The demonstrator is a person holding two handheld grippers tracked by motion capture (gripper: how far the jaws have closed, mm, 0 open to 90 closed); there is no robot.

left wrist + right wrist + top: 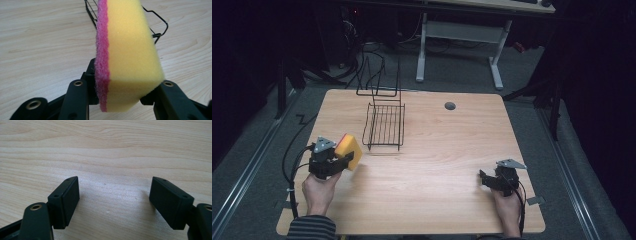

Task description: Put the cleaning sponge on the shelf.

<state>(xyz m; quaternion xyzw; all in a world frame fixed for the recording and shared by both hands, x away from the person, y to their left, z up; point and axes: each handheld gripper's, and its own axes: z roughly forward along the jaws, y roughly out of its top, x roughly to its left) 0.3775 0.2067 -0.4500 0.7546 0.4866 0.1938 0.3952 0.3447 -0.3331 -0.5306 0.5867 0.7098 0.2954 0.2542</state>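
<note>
Yellow foam with a pink scouring layer on one face, the sponge [127,55] stands on edge between the jaws of the left gripper [120,92], which clamp it from both sides near its lower end; most of the block juts past the jaw tips. In the high view the sponge [348,150] sits at the front of the left gripper [332,162], held above the left part of the wooden table [447,160], just left of the near end of a black wire rack [384,125]. The rack's wires [155,25] show behind the sponge in the left gripper view. The right gripper [113,202] has its jaws spread wide apart with nothing between them, bare wood [112,157] beneath. It rests [492,180] near the table's right front, well apart from the sponge.
</note>
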